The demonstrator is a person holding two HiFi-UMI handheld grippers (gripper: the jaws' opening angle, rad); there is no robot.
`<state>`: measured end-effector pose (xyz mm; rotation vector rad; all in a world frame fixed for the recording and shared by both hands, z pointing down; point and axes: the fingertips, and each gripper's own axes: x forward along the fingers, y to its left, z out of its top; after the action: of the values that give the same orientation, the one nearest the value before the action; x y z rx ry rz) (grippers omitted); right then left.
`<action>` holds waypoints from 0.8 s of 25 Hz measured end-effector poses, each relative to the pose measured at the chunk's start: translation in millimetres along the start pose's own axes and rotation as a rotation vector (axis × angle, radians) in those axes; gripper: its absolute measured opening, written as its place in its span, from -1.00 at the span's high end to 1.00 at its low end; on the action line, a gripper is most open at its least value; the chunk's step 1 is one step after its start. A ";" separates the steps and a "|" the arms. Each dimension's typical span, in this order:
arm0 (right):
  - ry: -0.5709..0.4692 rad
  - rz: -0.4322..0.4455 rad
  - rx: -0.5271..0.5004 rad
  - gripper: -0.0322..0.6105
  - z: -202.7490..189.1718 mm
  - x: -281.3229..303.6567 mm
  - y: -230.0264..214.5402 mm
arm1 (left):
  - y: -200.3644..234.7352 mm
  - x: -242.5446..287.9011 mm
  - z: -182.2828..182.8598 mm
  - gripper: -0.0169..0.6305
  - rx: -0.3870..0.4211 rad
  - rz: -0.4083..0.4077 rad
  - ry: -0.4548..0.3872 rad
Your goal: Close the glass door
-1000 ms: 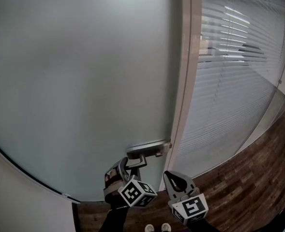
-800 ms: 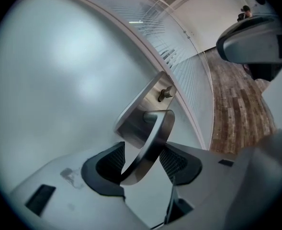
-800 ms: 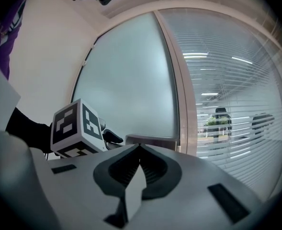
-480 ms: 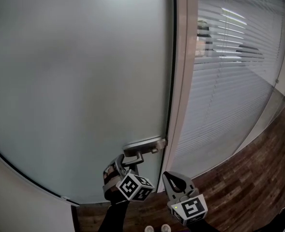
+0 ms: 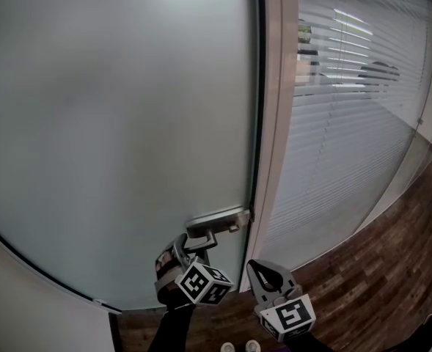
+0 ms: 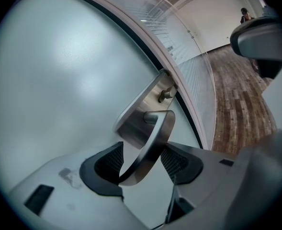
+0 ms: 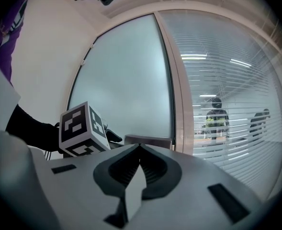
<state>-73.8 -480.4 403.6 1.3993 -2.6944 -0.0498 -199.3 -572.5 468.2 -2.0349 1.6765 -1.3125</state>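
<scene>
L hand-held gripper jaws opening, curved brushed-metal handle btwn; frosted glass door.

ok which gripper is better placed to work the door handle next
Left. The left gripper has the handle between its opening jaws; the right gripper is shut and clear of it.

The floor is dark wood planking, seen at the head view's lower right and along its bottom. A pair of pale shoes stands on its near edge. The glass door and the blind-covered glass wall rise from it side by side; in the left gripper view a distant person stands at its far end
</scene>
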 end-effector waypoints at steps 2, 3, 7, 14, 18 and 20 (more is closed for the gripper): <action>0.001 0.003 0.000 0.92 -0.2 0.0 1.8 | -0.3 -0.5 -0.5 0.27 0.016 -0.001 -0.009; 0.003 0.004 0.000 0.92 -0.5 -0.2 2.2 | 0.3 -0.9 -0.8 0.27 0.027 0.002 -0.012; 0.009 -0.001 -0.002 0.92 -2.1 -1.4 1.0 | 8.3 0.1 3.2 -0.08 0.102 0.056 -0.027; 0.010 -0.027 0.001 0.92 -0.7 -1.7 -7.2 | -12.1 0.4 3.1 -0.17 0.208 0.056 -0.033; 0.004 -0.023 -0.001 0.92 -1.1 -2.3 -7.2 | -14.4 -7.8 -2.5 -0.17 0.196 0.092 -0.047; 0.005 -0.017 0.000 0.92 -2.5 -2.3 -5.7 | -11.0 -20.6 -4.2 -0.17 0.156 0.121 -0.074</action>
<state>-67.7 -481.8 405.5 1.4209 -2.6785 -0.0468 -194.0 -549.3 467.3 -1.8417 1.5850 -1.2700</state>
